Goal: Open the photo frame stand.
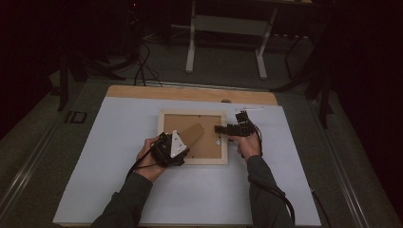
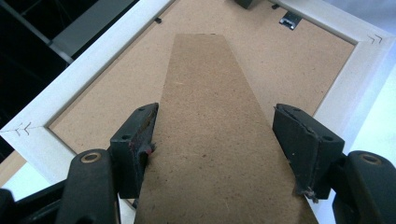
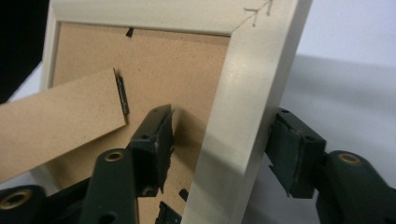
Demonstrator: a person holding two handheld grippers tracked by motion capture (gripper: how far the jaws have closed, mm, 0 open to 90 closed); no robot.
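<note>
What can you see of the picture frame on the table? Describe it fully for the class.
The picture frame lies face down on the white table, its pale wooden border with stapled mitred corners around a brown fibreboard back. A hinged stand flap lifts off the back, between the left gripper's jaws. The right gripper straddles one side rail, jaws open.

I see a pale cream picture frame point(image 1: 192, 114) with plain brown backing board point(image 2: 299, 65), brown stand flap point(image 2: 215, 140), on a white mat point(image 1: 119, 142).

A pale wooden frame point(image 1: 192, 161) lies face-down on the white table, brown backing board upward, its brown easel stand point(image 1: 190, 134) slanting across the back from lower left toward centre
</note>
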